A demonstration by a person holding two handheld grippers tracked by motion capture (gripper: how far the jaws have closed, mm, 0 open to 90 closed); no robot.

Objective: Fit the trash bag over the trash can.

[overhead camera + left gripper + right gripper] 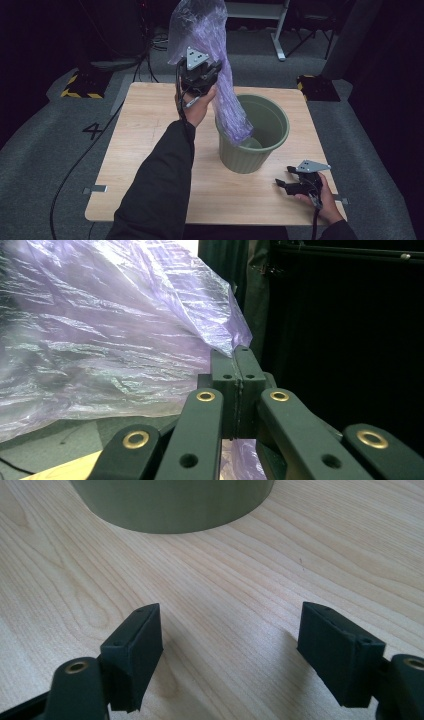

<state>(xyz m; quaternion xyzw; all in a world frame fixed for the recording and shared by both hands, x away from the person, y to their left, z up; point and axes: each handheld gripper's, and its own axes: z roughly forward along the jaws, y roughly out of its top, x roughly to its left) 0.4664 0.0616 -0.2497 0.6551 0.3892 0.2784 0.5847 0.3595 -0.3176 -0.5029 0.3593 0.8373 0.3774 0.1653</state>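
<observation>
Bag (210, 45) hanging above green bin (270, 150), tail dipping inside | left gripper (199, 75) jaws pinching bag's plastic, raised over bench (150, 145) | right gripper (292, 182) jaws standing spread, resting on bench beside bin.

Wooden table (150, 150), grey carpet (50, 145)

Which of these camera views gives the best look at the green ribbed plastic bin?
The high view: the green ribbed plastic bin stands whole on the wooden table, with the crinkled purple plastic bag hanging into its mouth. The right gripper view catches just the bin's lower wall. The left gripper view looks at the bag instead.
</observation>
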